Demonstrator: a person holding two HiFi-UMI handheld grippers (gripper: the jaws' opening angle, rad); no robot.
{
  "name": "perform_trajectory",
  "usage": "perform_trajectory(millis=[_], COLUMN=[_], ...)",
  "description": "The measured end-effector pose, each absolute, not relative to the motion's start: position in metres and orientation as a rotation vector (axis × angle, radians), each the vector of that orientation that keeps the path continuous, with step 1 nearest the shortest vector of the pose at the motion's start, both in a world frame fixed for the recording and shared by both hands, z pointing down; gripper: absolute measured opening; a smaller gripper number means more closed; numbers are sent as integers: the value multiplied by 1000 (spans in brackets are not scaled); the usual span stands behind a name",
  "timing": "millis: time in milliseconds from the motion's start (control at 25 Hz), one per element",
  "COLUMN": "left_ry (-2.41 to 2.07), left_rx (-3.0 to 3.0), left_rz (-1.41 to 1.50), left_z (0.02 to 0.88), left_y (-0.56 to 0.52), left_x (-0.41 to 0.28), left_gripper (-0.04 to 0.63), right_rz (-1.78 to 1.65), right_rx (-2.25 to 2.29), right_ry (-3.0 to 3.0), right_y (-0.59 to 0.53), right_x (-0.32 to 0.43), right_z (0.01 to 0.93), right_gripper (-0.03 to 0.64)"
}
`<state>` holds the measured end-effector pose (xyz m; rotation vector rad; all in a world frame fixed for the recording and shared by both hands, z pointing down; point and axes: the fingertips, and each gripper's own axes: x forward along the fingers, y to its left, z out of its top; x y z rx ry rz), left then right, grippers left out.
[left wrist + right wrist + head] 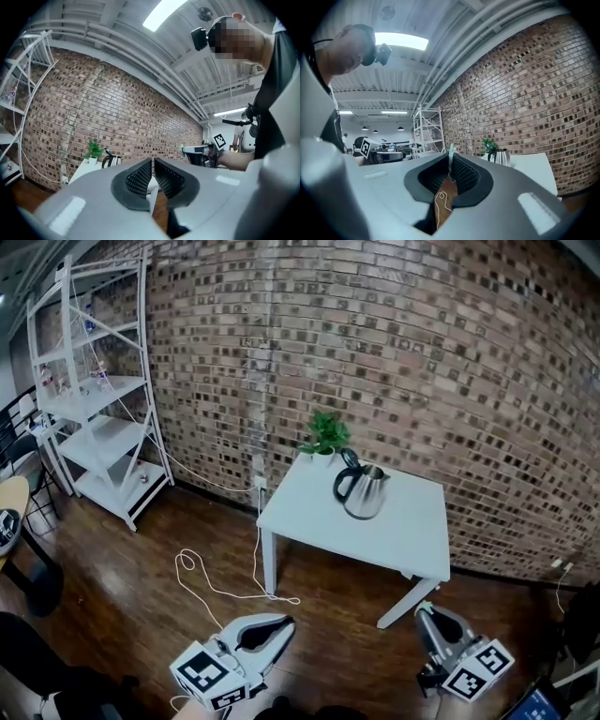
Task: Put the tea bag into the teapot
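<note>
Stands well short of the bench (375, 532) bearing the teapot (362, 493). Carries the left gripper (279, 624) all but closed and empty, and clamps the right gripper (427, 613) on the tea bag (450, 157), edge-on. Looks like the approach step. Calls next for stepping up and bringing the bag over the teapot's mouth.

**Quick headcount of what was in the room**

So I tallied it all up. There was 1 white table (375, 535), and on it sat 1 teapot (362, 493) and 1 potted plant (325, 435). By the brick wall stood 1 white shelf rack (98, 413), and 1 white cable (202, 579) lay on the floor. Grippers came to 2, the left gripper (274, 626) and the right gripper (427, 617). Tea bag (450, 157) count was 1.
</note>
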<state>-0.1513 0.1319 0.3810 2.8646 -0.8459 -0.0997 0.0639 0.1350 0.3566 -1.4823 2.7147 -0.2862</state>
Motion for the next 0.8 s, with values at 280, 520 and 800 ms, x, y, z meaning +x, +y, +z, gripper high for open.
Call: perform_trajectory(millis=[280, 520, 800], left_ry=[-753, -718, -739], left_rx=[2867, 2862, 2897], left_rz=[-115, -83, -49], left_z=[391, 395, 390], left_y=[79, 24, -58], left_x=[-136, -109, -62], left_gripper=[8, 8, 6], right_rz=[-305, -326, -281], right_rx=[-1558, -1571, -1524], right_ry=[2680, 2674, 2705], right_y=[93, 43, -46], right_x=[70, 92, 129], right_z=[364, 366, 366], right_gripper=[25, 25, 25])
